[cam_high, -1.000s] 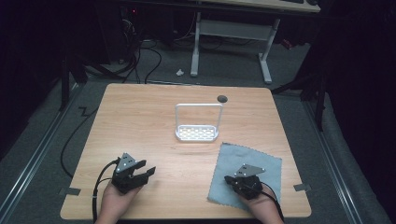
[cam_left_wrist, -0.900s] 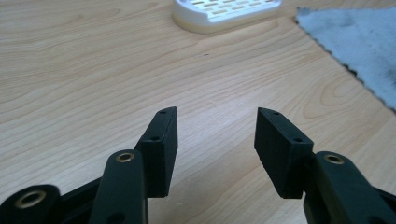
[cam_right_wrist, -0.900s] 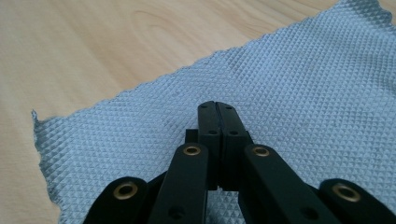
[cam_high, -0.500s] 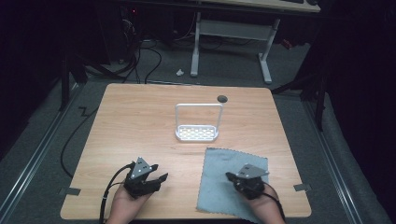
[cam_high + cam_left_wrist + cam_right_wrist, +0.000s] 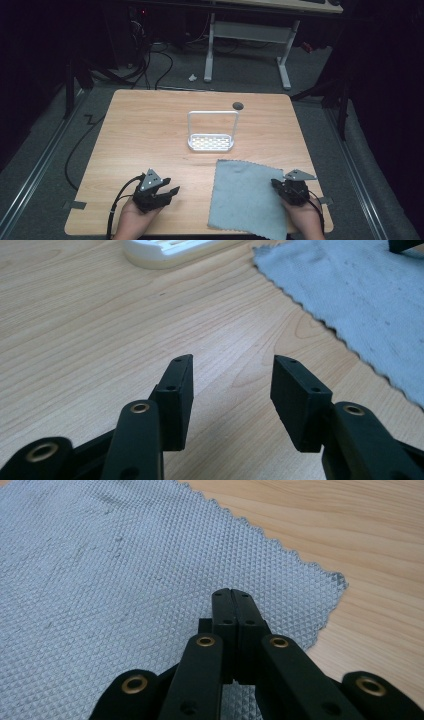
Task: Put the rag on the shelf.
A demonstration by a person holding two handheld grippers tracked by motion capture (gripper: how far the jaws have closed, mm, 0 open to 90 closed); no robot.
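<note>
Grey cloth [image 5: 248, 199] lies flat near the front right corner of the wooden surface [image 5: 145, 127], its near edge overhanging. The right claw [image 5: 232, 596], jaws pressed together with nothing visibly between them, sits over the cloth's right edge. The left claw [image 5: 232, 385] gapes empty above bare wood near the front left. A white rack [image 5: 211, 141] stands mid-surface.

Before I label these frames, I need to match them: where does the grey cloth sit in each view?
High view: grey cloth lies at the table's near right edge, reaching the right gripper.
Left gripper view: upper right corner, beyond the open fingers.
Right gripper view: spread under and ahead of the shut fingers.
Shared landmark: the cloth's zigzag edge against the wooden table.
</note>
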